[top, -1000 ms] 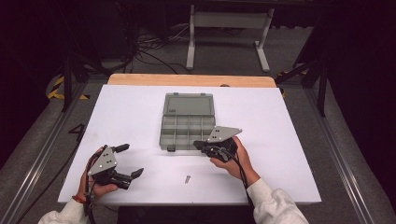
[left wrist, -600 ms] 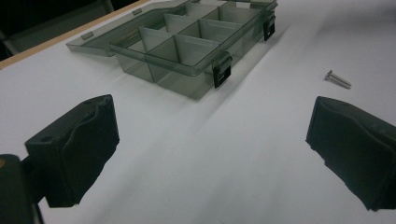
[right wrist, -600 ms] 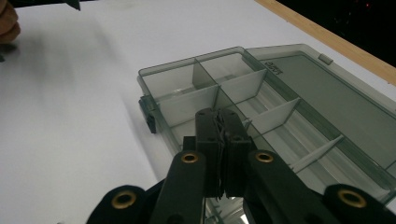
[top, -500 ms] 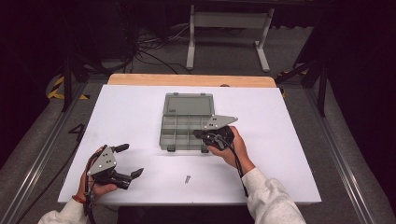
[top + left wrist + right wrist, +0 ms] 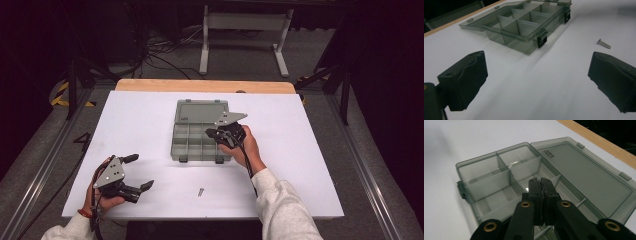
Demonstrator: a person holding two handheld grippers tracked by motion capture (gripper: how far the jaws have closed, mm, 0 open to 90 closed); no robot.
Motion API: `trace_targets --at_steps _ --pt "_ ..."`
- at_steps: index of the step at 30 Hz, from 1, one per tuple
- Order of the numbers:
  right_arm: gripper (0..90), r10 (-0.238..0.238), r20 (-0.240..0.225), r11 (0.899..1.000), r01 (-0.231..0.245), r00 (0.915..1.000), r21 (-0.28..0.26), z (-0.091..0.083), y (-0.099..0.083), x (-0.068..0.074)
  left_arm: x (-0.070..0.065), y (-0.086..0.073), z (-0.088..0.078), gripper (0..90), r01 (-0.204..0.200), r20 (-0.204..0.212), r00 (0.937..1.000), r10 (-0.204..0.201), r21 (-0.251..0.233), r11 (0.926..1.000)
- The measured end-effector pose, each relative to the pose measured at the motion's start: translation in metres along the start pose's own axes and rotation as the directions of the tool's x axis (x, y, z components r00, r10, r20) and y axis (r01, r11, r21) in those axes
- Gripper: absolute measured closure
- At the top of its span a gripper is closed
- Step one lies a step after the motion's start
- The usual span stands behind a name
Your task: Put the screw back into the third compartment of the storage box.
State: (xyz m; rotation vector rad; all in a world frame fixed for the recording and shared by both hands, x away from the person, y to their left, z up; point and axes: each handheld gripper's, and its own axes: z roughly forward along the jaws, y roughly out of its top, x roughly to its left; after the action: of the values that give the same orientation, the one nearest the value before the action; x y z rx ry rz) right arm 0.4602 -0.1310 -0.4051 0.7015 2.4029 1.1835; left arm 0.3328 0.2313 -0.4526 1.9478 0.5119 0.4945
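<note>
Right gripper (image 5: 216,133) in high view: over the right side of the open compartment box (image 5: 200,131), mid-table; left gripper (image 5: 139,173) near the front-left edge, jaws wide apart, w/ nothing between. Screw (image 5: 200,191) lies loose btw box and front edge.

Left gripper view: box (image 5: 524,23) ahead, screw (image 5: 603,43) at right, jaws apart.

Right gripper view: jaws pressed together over a compartment; can't tell if anything's pinched.

The right gripper (image 5: 214,133), jaws pressed together, has slid from the table over the open box (image 5: 186,145).
</note>
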Motion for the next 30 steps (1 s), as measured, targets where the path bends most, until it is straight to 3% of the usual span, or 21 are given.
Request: trace_targets --at_steps 3,14,30 --pt "88.5 0.007 0.014 0.999 -0.007 0.9999 0.031 0.008 -0.001 -0.005 0.0 0.0 0.0 3.1 0.003 0.001 1.0 -0.003 -0.004 1.0" --pt "88.6 0.046 0.038 0.997 -0.048 0.9982 0.058 0.02 -0.005 -0.018 0.0 0.0 -0.001 3.0 0.002 0.004 1.0 -0.002 -0.008 1.0" --pt "89.1 0.062 0.044 0.995 -0.066 0.9971 0.078 0.022 -0.007 -0.019 0.001 -0.001 0.0 3.0 0.0 0.008 1.0 0.0 0.001 1.0"
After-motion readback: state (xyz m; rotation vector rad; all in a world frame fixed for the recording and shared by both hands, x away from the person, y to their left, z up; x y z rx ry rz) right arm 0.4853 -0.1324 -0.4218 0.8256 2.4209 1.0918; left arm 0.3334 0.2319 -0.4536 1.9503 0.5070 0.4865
